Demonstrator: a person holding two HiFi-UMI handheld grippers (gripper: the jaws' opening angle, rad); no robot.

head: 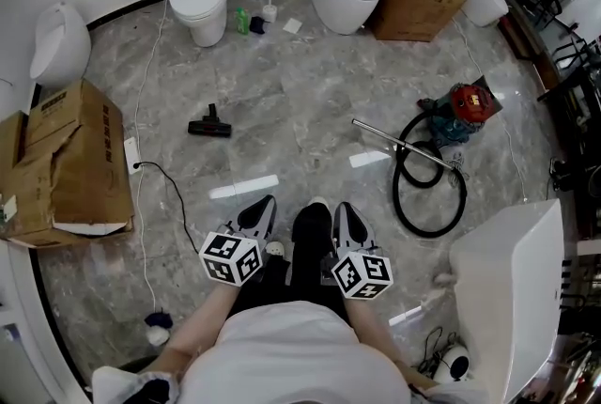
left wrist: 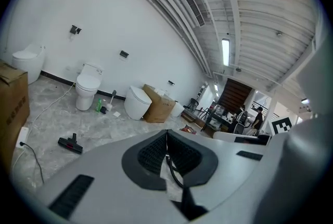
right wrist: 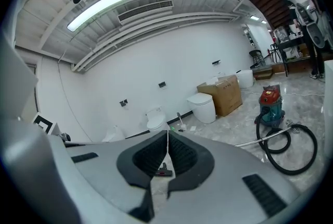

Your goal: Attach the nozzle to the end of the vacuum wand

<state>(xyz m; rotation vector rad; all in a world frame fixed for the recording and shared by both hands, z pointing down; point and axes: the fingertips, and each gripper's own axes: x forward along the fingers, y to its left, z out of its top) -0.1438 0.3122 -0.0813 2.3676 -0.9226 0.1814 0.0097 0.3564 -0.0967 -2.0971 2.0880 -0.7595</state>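
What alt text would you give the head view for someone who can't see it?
The left tool and right tool, both shut and empty, hover side by side over a marble floor. The black nozzle lies ahead to the left, apart from the metal wand, which lies at right with its black hose and red vacuum.

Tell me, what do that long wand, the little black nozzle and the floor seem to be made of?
Wand: likely polished metal; it is silvery with a bright glint.
Nozzle: probably matte black plastic, though it is too small to be sure.
Floor: glossy grey marble or marble-look tile, veined and mirroring the ceiling lights.
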